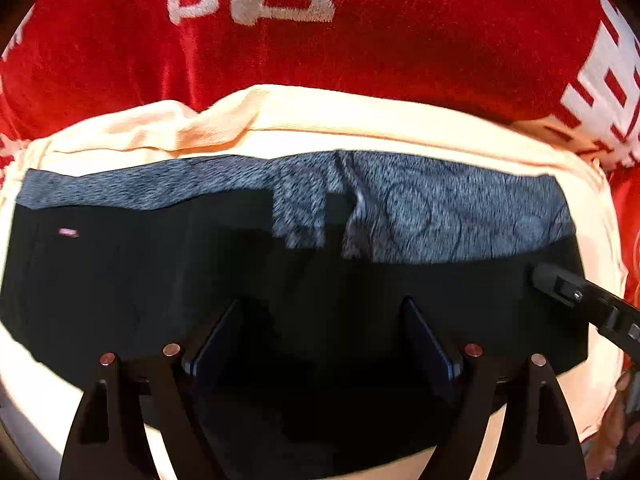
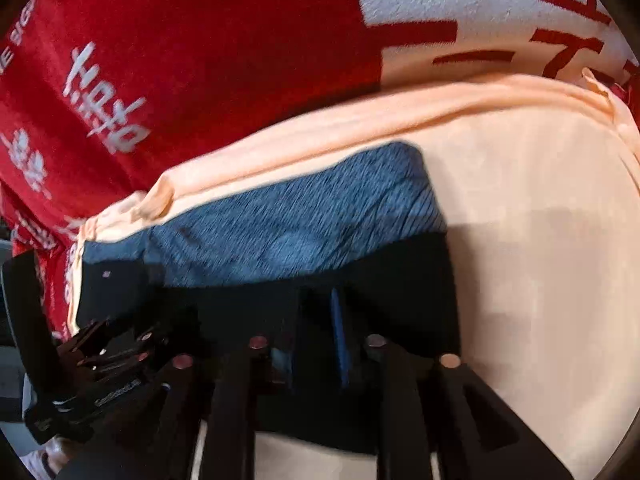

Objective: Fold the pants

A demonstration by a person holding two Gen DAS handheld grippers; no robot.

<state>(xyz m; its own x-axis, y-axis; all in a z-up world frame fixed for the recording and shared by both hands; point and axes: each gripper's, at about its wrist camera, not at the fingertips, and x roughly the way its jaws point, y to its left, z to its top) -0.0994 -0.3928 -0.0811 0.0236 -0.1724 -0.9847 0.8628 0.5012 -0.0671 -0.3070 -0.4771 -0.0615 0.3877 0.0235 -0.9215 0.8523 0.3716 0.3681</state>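
The pants (image 1: 160, 280) are black with a grey-blue heathered band (image 1: 440, 216) along their far edge. They lie folded flat on a pale peach cloth (image 1: 320, 124). My left gripper (image 1: 322, 304) points down over the black fabric with its jaws wide open and nothing between them. One finger (image 1: 560, 286) of the right gripper reaches onto the pants' right end. In the right wrist view the pants (image 2: 400, 280) lie under my right gripper (image 2: 312, 320). Its jaws stand a narrow gap apart over the dark cloth, gripping nothing that I can make out. The left gripper (image 2: 108, 340) shows at lower left.
A red plush blanket (image 1: 360, 48) with white lettering covers the surface beyond and around the peach cloth (image 2: 540, 240). A person's hand (image 1: 616, 432) shows at the lower right edge of the left wrist view.
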